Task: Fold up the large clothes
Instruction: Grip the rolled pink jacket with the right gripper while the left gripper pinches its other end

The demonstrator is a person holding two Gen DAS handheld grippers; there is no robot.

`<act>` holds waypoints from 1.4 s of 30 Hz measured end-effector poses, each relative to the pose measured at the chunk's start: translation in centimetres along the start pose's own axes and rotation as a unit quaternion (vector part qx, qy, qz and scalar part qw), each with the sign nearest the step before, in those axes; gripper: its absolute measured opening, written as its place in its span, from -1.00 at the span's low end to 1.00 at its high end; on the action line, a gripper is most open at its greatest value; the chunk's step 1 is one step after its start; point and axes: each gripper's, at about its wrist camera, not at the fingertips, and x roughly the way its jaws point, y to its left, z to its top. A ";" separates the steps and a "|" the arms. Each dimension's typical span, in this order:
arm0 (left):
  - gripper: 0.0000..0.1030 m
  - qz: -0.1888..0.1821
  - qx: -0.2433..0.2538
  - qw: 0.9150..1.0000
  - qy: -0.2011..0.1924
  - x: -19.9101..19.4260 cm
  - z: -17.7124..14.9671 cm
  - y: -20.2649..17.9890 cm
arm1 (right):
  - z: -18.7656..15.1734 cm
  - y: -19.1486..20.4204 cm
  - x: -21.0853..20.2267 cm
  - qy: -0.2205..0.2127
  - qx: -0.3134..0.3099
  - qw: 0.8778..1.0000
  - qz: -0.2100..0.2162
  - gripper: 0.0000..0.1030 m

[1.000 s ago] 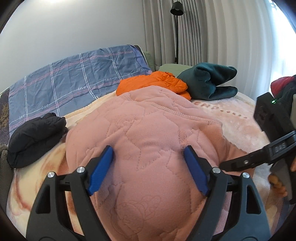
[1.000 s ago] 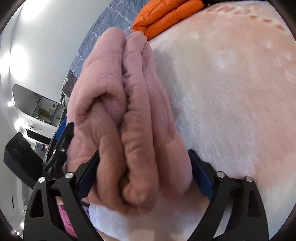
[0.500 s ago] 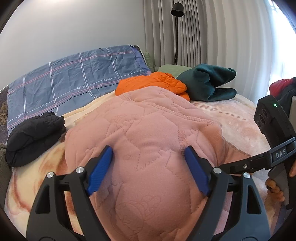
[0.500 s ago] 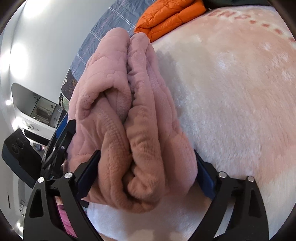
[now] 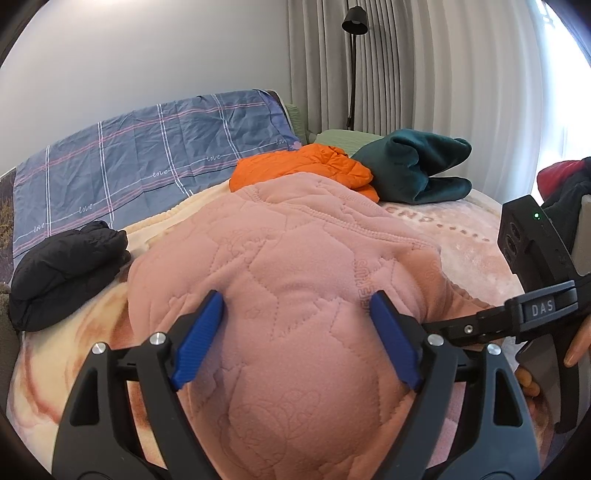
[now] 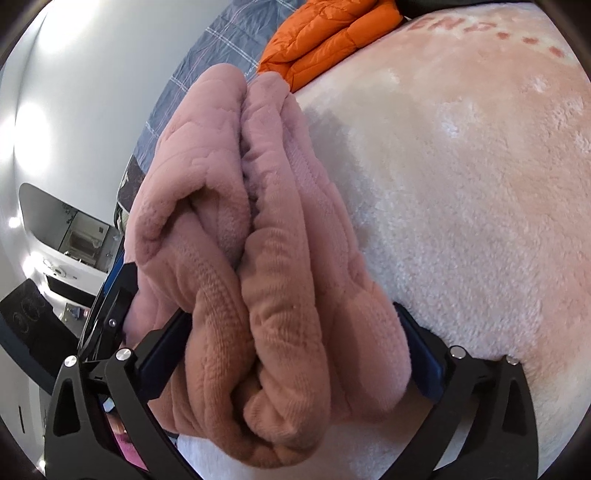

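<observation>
Both grippers are on one folded pink quilted fleece garment (image 5: 295,295), which lies on the bed's plush peach blanket (image 5: 472,236), in the near middle.

Left gripper (image 5: 295,339): jaws wide, blue pads bracketing the top of the bundle. The fabric bulges up between them, and I can't tell whether the pads press or just touch. It looks placed to pin the stack so the layers don't spring apart.

Right gripper (image 6: 291,354): at the bundle's open end, where the stacked folds and ribbed hem show. Its jaws have just been opening and stand very wide, with the thick roll between them; the fleece touches or hides both pads, so a grip isn't confirmed. My read: it's letting go after the last fold, or resetting for another bite. In the left wrist view its body comes in from the right, with a person's fingers (image 5: 576,347) on the handle.

Surface and room, left to right: black puffy garment (image 5: 66,269) well apart from the bundle, blue plaid pillowcase (image 5: 147,166) at the headboard, orange down jacket (image 5: 306,170) just behind the fleece, dark green garment (image 5: 417,170) touching the orange one, black floor lamp (image 5: 354,22) against pleated curtains (image 5: 443,92), red item (image 5: 554,173) at the far right edge. Plain grey wall.

The blanket is soft and deep-piled, so the bundle will sink in and drag rather than slide.
</observation>
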 end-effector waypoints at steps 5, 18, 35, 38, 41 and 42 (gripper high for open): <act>0.62 -0.004 -0.001 1.000 -0.001 0.1 0.1 0.0 | -0.6 -0.2 -0.8 -0.002 -0.014 1.000 0.004 0.94; 0.85 -0.008 -0.190 0.982 -0.021 -1.3 0.1 10.0 | -2.5 -0.9 -2.1 -0.026 -0.027 0.999 0.013 0.51; 0.96 -0.146 -0.372 0.916 0.046 6.1 -2.3 16.1 | -2.8 -0.6 -1.7 -0.027 -0.042 0.999 0.009 0.65; 0.96 -0.123 -0.364 0.921 0.060 7.0 -0.7 16.5 | -2.7 -0.7 -1.6 -0.028 -0.043 0.999 0.010 0.65; 0.78 -0.103 -0.315 0.940 0.078 8.1 0.8 15.4 | -2.8 -0.7 -1.7 -0.031 -0.044 0.998 0.011 0.65; 0.71 -0.099 -0.300 0.946 0.078 8.1 1.1 15.1 | -2.9 -0.7 -1.7 -0.032 -0.045 0.998 0.011 0.65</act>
